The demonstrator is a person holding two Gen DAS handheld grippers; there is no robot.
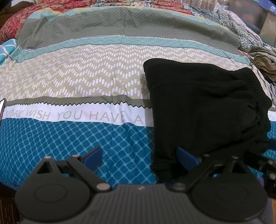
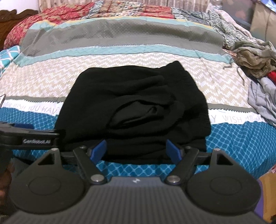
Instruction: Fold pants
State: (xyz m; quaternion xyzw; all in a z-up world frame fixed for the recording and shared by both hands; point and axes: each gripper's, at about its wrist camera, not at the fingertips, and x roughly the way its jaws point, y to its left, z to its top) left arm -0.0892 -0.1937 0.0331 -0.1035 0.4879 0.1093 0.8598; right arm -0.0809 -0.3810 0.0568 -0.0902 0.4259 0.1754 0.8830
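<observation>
The black pants (image 2: 134, 103) lie folded into a thick bundle on the patterned bedspread (image 1: 69, 77). In the right wrist view they sit straight ahead. My right gripper (image 2: 137, 149) is open, its blue pads (image 2: 99, 149) standing wide on either side of the bundle's near edge without pressing it. In the left wrist view the pants (image 1: 207, 106) lie to the right. My left gripper (image 1: 139, 157) is open over the blue part of the bedspread, and its right pad (image 1: 186, 158) is at the bundle's near left corner. The left gripper's side (image 2: 25, 136) shows at the left of the right wrist view.
A heap of olive clothes (image 2: 255, 56) and a grey garment (image 2: 264, 100) lie at the bed's right side. A red patterned quilt (image 2: 51, 15) covers the far end. The bedspread to the left of the pants is bare.
</observation>
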